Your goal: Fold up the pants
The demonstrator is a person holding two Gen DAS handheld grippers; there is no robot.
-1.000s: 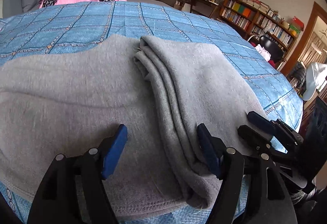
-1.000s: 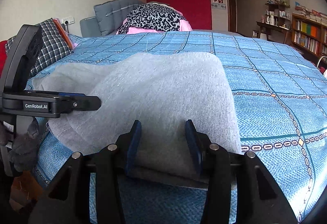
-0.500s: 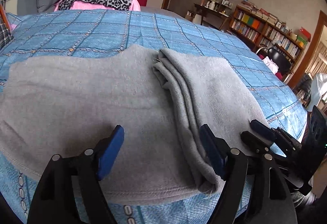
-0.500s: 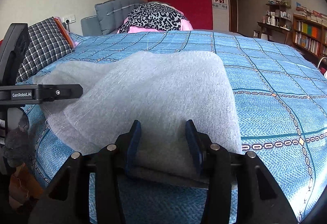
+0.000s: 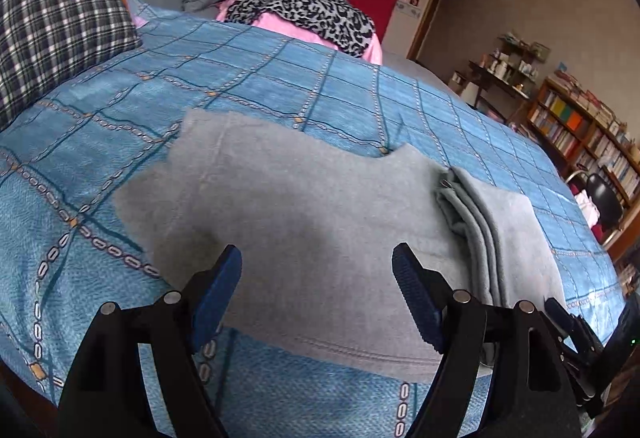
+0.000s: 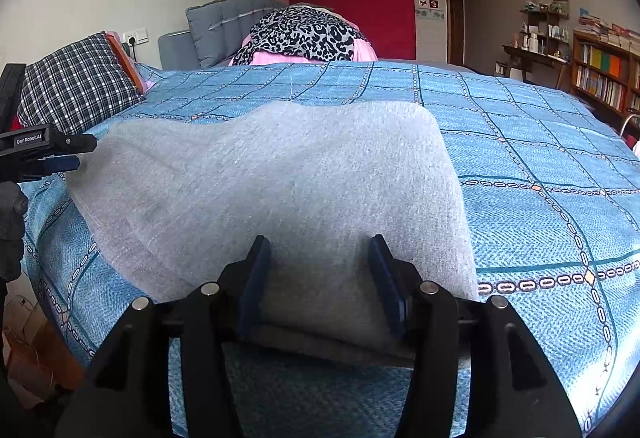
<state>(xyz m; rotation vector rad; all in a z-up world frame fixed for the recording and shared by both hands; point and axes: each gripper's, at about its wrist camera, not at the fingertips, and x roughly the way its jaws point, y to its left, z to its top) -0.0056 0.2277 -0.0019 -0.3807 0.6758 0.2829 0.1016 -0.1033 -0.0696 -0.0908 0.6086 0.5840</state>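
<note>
Grey pants (image 5: 304, 198) lie on the blue patterned bedspread (image 5: 100, 166). Their right part is folded over into a layered stack (image 5: 504, 226). My left gripper (image 5: 316, 270) hovers open and wide over the single-layer part near the hem, with nothing pinched. In the right wrist view the folded stack (image 6: 320, 174) fills the middle. My right gripper (image 6: 319, 258) straddles its near end, its jaws opening and the pads off the cloth. The left gripper (image 6: 48, 154) shows at the far left of that view, and the right gripper (image 5: 568, 322) sits at the lower right of the left wrist view.
A plaid pillow (image 5: 60, 26) lies at the bed's far left. A leopard-print cloth on pink bedding (image 5: 300, 6) is piled by the grey headboard (image 6: 228, 22). Bookshelves (image 5: 580, 130) and a black chair (image 5: 608, 198) stand beyond the bed's right side. The bed's near edge runs just below both grippers.
My left gripper has swung left along the pants' near edge, away from the folded stack, and rolled. The right gripper stayed put while its jaws spread wider.
</note>
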